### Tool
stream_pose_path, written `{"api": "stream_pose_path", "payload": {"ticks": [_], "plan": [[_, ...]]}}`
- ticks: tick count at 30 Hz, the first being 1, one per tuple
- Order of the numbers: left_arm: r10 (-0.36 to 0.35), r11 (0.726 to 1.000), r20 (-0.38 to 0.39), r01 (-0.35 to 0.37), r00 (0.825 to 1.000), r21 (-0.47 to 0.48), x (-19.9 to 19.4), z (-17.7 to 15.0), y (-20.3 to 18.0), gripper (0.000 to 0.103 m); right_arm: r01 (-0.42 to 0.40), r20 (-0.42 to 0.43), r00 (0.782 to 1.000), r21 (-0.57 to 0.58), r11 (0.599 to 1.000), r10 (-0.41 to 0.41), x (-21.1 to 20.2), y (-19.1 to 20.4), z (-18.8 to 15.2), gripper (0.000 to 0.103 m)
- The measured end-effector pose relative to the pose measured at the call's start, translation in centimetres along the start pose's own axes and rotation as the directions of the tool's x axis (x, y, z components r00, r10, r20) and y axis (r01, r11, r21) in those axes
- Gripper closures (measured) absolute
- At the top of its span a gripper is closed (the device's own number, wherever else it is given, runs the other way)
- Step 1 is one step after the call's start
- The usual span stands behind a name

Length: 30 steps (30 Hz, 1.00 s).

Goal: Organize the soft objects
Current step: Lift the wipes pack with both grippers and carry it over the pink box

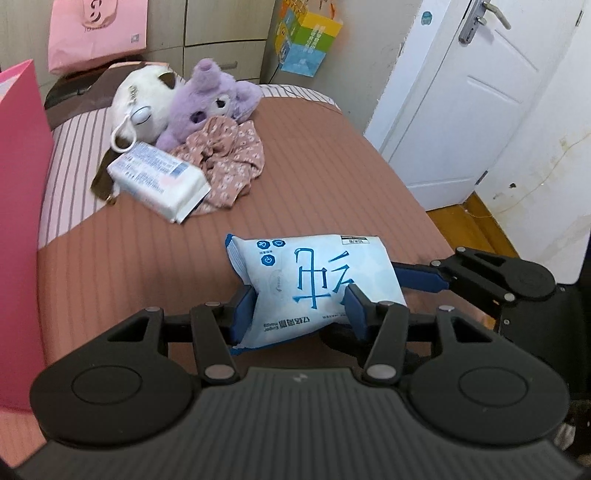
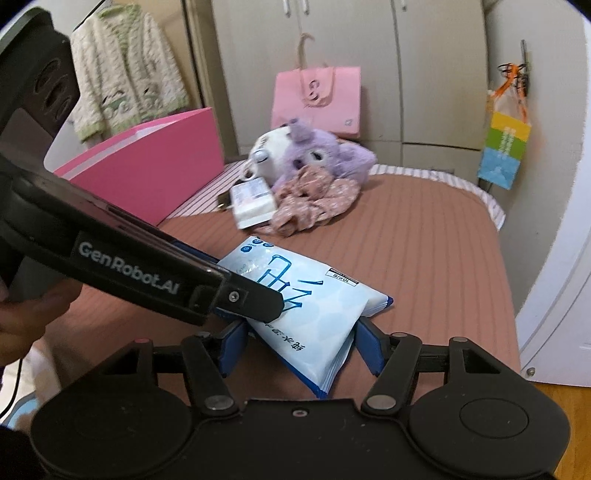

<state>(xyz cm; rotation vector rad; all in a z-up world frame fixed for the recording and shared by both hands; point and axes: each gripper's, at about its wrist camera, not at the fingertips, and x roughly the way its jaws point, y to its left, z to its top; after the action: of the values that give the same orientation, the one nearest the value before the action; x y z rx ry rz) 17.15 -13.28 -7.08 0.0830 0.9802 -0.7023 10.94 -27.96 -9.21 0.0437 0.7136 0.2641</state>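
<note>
A blue-and-white wipes pack (image 1: 314, 273) hangs just above the brown striped bed (image 1: 122, 258), held from two sides. My left gripper (image 1: 299, 308) is shut on its near end, blue pads pressing both faces. From the right, one blue finger (image 1: 417, 277) of the right gripper lies against the pack's edge. In the right wrist view my right gripper (image 2: 301, 343) is shut on the pack (image 2: 317, 314), while the left gripper's fingers (image 2: 258, 302) clamp it from the left. Farther up the bed lie a purple plush (image 1: 210, 107), a white plush (image 1: 140, 99), a floral cloth (image 1: 229, 162) and a white wipes pack (image 1: 159, 181).
A tall pink box (image 1: 18, 221) stands along the bed's left side. A pink paper bag (image 1: 96, 33) leans against the wardrobe behind the plush toys. A colourful bag (image 1: 306, 40) hangs at the back right. A white door (image 1: 461, 110) and wooden floor lie right of the bed.
</note>
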Motion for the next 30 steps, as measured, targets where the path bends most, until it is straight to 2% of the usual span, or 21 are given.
{"api": "stream_pose_path", "payload": {"ticks": [7, 15, 20, 24, 30], "plan": [[-0.056, 0.998, -0.036, 0.055, 0.998, -0.026, -3.4, -1.2, 1.0, 0.052, -0.041, -0.049, 0.998, -0.055, 0.998, 0.038, -2.1, 2.4, 0.8, 0.035], [-0.038, 0.997, 0.020, 0.040, 0.999, -0.069, -8.3, -3.2, 2.1, 0.052, -0.046, -0.060, 0.998, -0.208, 0.977, 0.034, -4.1, 6.8, 2.6, 0.035], [-0.036, 0.997, 0.065, 0.040, 0.997, -0.061, -11.8, -4.1, 2.4, 0.052, -0.075, -0.065, 0.996, -0.238, 0.968, 0.062, -6.2, 9.0, 3.8, 0.035], [0.000, 0.999, 0.122, 0.006, 0.993, -0.047, -14.7, -4.7, 2.5, 0.052, -0.106, -0.049, 0.994, -0.251, 0.962, 0.096, -7.4, 10.4, 5.0, 0.035], [0.042, 0.999, 0.188, -0.036, 0.981, -0.036, -18.3, -4.5, 3.8, 0.052, -0.106, 0.014, 0.993, -0.321, 0.941, 0.117, -8.2, 13.4, 6.8, 0.035]]}}
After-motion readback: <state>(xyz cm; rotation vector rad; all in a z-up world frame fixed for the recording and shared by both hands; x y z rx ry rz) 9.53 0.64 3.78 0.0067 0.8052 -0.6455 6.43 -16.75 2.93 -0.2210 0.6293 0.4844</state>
